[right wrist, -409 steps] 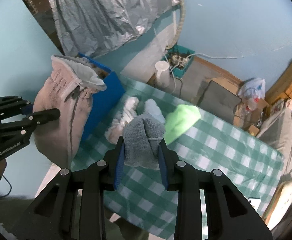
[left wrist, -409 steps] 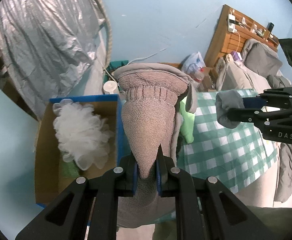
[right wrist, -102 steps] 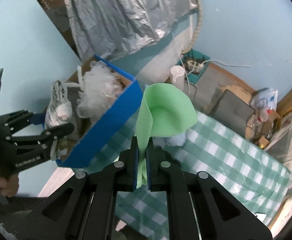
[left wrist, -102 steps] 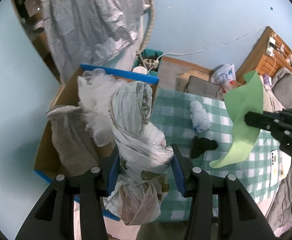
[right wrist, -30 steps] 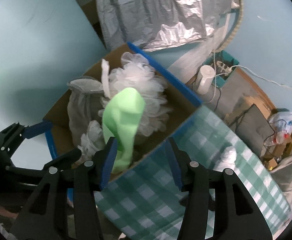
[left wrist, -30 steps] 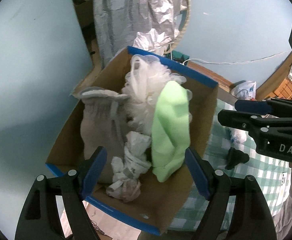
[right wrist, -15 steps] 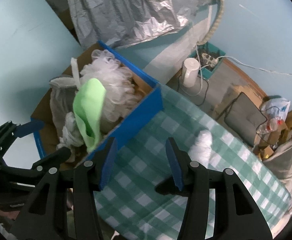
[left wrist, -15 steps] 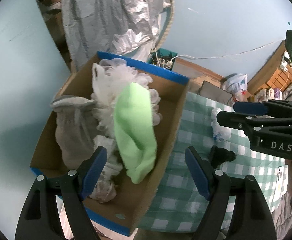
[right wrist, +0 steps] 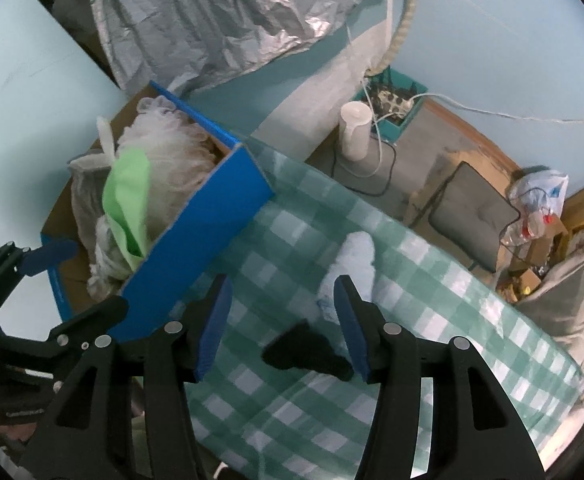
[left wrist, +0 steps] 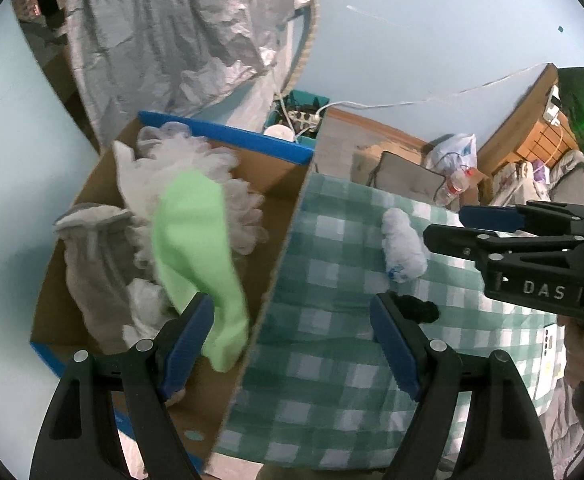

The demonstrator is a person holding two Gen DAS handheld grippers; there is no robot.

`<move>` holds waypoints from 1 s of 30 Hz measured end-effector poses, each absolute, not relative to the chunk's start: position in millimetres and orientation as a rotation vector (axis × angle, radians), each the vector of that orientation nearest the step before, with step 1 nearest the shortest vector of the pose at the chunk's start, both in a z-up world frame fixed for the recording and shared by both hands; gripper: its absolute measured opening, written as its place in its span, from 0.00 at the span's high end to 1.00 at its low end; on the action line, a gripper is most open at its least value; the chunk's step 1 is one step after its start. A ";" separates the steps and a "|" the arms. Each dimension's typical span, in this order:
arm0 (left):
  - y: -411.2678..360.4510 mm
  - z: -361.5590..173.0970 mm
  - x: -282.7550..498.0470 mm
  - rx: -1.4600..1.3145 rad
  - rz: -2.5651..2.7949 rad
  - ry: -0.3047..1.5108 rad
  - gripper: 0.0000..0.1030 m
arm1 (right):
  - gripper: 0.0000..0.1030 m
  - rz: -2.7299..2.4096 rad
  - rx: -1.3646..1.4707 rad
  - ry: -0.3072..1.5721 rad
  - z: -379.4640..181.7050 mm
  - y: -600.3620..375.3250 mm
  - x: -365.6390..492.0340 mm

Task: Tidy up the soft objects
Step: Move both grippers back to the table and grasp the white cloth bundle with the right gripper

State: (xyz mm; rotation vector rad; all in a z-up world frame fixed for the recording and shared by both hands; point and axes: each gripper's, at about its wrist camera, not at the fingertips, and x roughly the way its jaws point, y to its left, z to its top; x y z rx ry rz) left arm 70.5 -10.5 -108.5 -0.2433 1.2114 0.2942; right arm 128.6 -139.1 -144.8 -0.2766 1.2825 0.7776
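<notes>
A blue-sided cardboard box [left wrist: 228, 136] [right wrist: 208, 216] stands at the table's left end. It holds a white mesh puff [left wrist: 212, 168] [right wrist: 164, 140], a grey cloth [left wrist: 92, 256], a crumpled white bag [left wrist: 144, 300] and a green foam sheet [left wrist: 196, 248] [right wrist: 126, 200]. A white soft roll [left wrist: 402, 246] [right wrist: 352, 268] and a small black soft object [left wrist: 418, 308] [right wrist: 304, 352] lie on the green checked tablecloth [left wrist: 324, 360] [right wrist: 432, 280]. My left gripper [left wrist: 292, 344] is open and empty above the box's right wall. My right gripper [right wrist: 282, 322] is open and empty above the black object.
A silver foil cover [left wrist: 164, 40] hangs behind the box. On the floor are a white jug [right wrist: 356, 132], a teal crate with a power strip [right wrist: 392, 104], a grey cushion [right wrist: 472, 216] and a plastic bag [right wrist: 540, 196]. A phone [left wrist: 548, 356] lies at the table's right edge.
Both open grippers have drawn back from the box toward the table. The green sheet stays in the box. The right gripper now sits over the black object and white roll.
</notes>
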 end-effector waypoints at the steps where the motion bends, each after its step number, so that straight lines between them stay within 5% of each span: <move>1: -14.5 -109.8 73.0 -0.240 0.288 1.215 0.21 | 0.48 0.775 -0.277 1.285 -146.3 -140.8 129.9; 30: -64.7 -181.2 95.6 -0.406 0.376 1.311 0.21 | 0.48 0.745 -0.360 1.443 -239.2 -144.3 169.3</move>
